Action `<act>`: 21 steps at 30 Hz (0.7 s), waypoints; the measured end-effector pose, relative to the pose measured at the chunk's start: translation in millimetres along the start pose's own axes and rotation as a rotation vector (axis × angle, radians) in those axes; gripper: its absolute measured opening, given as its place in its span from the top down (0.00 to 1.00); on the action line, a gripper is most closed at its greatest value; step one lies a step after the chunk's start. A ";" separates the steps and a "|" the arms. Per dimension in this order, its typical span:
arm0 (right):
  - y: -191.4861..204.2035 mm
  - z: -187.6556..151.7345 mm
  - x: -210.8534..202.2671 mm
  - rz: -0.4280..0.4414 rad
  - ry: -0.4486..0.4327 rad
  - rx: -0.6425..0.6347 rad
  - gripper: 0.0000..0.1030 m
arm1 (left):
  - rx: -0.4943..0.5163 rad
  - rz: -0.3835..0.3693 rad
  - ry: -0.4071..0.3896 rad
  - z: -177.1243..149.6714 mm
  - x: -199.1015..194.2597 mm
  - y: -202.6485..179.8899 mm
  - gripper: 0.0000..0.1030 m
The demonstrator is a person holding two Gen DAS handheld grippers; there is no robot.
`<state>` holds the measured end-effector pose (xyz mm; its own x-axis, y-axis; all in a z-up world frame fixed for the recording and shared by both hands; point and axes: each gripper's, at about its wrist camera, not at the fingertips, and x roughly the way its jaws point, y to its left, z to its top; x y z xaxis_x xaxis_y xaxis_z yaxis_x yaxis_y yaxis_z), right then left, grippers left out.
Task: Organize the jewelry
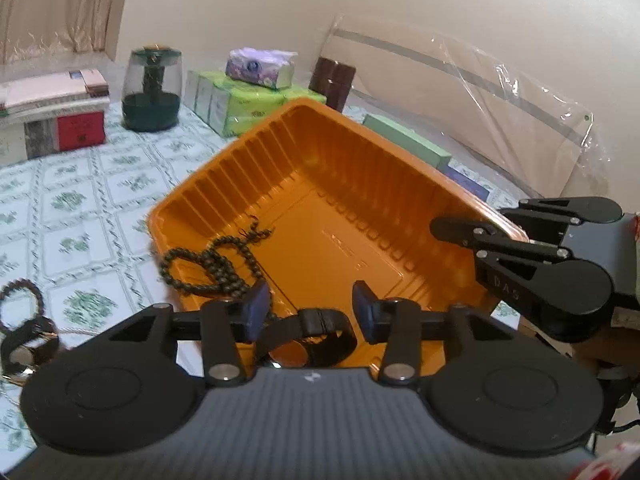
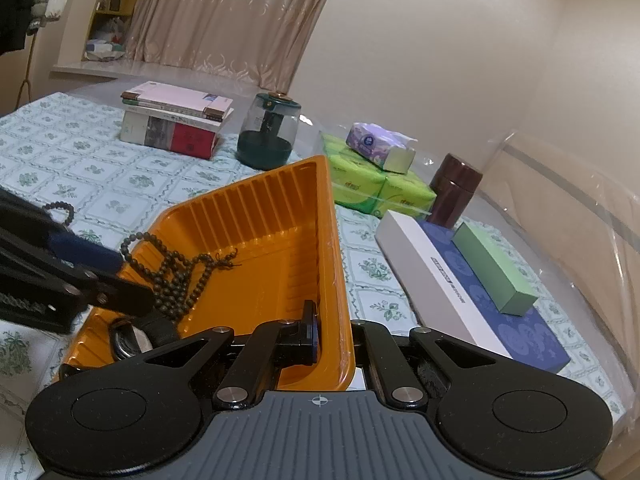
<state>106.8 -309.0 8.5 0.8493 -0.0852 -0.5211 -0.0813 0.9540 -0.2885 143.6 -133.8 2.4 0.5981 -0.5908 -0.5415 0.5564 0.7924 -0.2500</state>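
A: What lies nearest?

B: The left gripper (image 1: 310, 306), jaws parted and pressing on nothing, over a black watch (image 1: 316, 334) lying in the near end of the orange tray (image 1: 280, 152).

A: And to the left?

B: Bead bracelets (image 1: 24, 300) on the floral tablecloth (image 1: 80, 184). A dark bead necklace (image 1: 216, 260) drapes over the tray's left wall, mostly inside.

A: The right side?

B: The right gripper (image 2: 344, 336) is clamped on the tray's right rim.

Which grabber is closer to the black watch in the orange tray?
Left. The left gripper sits right above the watch; the right gripper pinches the tray's far rim.
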 end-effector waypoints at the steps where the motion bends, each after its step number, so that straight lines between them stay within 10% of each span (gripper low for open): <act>1: -0.8 -0.3 0.1 0.001 0.001 0.003 0.96 | -0.002 0.012 -0.006 -0.1 -3.8 2.1 0.60; 21: -0.5 -1.7 0.8 -0.008 0.005 0.003 0.96 | -0.136 0.541 -0.038 -69.0 -106.8 137.4 0.60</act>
<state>106.6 -310.0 6.8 0.8472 -0.0939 -0.5229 -0.0732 0.9543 -0.2899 116.4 48.7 -29.5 0.7997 -0.0979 -0.5924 0.0868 0.9951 -0.0474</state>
